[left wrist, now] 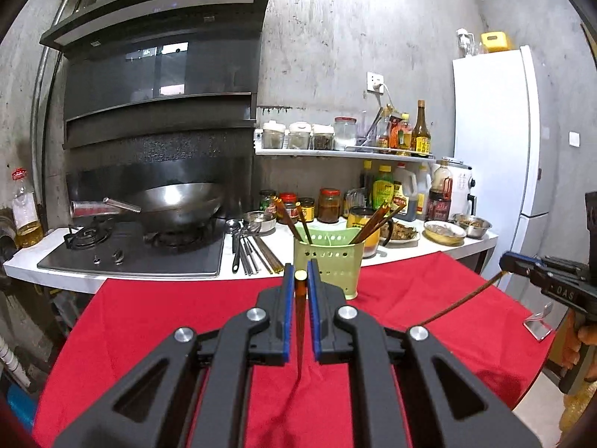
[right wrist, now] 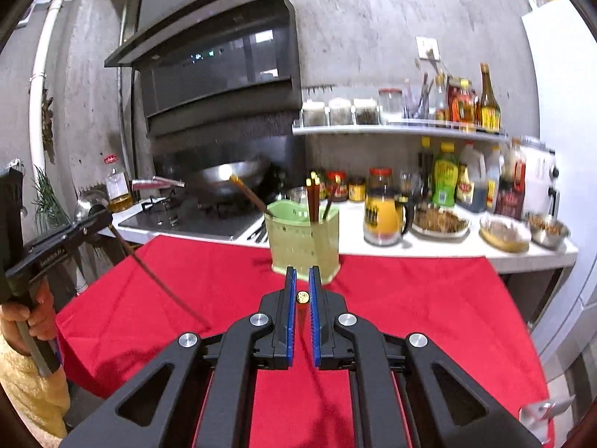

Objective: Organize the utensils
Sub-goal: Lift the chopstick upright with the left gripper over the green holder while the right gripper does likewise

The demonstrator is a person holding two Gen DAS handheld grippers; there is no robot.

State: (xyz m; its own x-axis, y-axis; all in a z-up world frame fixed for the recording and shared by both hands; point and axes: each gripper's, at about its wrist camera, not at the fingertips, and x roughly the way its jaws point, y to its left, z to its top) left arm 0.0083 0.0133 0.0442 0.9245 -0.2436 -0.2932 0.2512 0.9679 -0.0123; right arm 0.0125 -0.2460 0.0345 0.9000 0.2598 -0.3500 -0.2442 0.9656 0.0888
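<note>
A green perforated utensil holder [left wrist: 328, 261] stands on the red cloth [left wrist: 149, 321] and holds several brown chopsticks [left wrist: 377, 220]. My left gripper [left wrist: 300, 274] is shut on one brown chopstick [left wrist: 300, 321], just in front of the holder. My right gripper [right wrist: 302, 287] is shut on another brown chopstick [right wrist: 302, 296], also just short of the holder [right wrist: 304, 246]. Each gripper shows in the other's view: the right one [left wrist: 503, 263] at the far right with its chopstick [left wrist: 462, 302] slanting to the cloth, the left one [right wrist: 106, 220] at the far left with its chopstick [right wrist: 156, 276].
Behind the cloth runs a white counter [left wrist: 429, 250] with a hob [left wrist: 130, 254], a wok [left wrist: 179, 205], loose metal utensils [left wrist: 246, 246], jars, sauce bottles and bowls of food [left wrist: 444, 231]. A fridge [left wrist: 496, 130] stands at the right. A clear stand [left wrist: 537, 324] sits on the cloth's right edge.
</note>
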